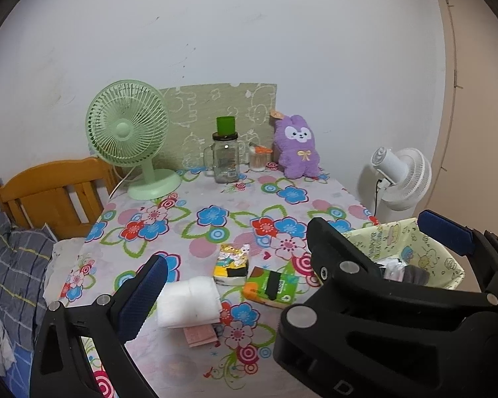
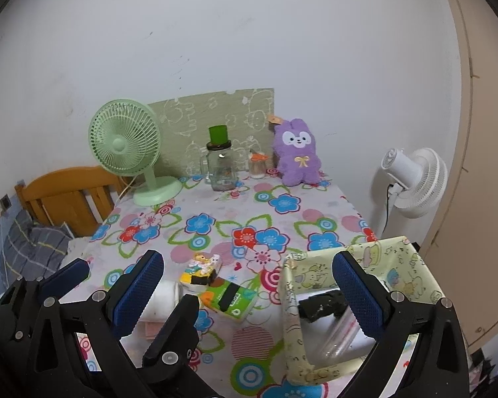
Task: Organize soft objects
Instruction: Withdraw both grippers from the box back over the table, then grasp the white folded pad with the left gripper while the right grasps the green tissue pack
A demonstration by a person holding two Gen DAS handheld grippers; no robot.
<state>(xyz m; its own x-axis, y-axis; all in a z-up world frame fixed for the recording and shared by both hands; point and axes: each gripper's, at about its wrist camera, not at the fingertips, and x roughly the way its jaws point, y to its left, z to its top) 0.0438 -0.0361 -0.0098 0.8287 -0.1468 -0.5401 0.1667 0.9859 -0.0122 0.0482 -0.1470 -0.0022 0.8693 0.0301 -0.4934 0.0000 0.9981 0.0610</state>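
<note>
Logged left claw (image 1: 292, 240) spread wide, pinching nothing. Same for right claw (image 2: 247, 257): spread, empty, hovering over front edge of tabletop (image 1: 215, 199).

Noted the two claws apparently interleaved, with a dark finger of one sitting between the fingers of the other in both views. Main hazard: could have clashed or snagged on any closing or sideways move. Needed separating first.

Spotted white folded cloth (image 1: 187, 301) near left claw's left finger, lying on top of a pink item (image 1: 199, 335). Could have unfolded under an edge pinch, or dragged the pink item along with a deep pinch.

Placed yellow tissue pack (image 1: 232, 265) and green tissue pack (image 1: 269, 285) just beside the cloth, touching each other. Risked shoving one while grabbing the other.

Marked fabric basket (image 2: 292, 298) at right front corner of tabletop, with a dark soft item (image 2: 322, 303) already inside. Judged walls floppy: could have folded in or slid off the edge under a push from right claw.

Tagged purple plush (image 1: 297, 146) at the back against the wall, near glass jar (image 1: 225, 159) and green fan (image 1: 129, 132). Risked tipping the jar on a careless reach.
</note>
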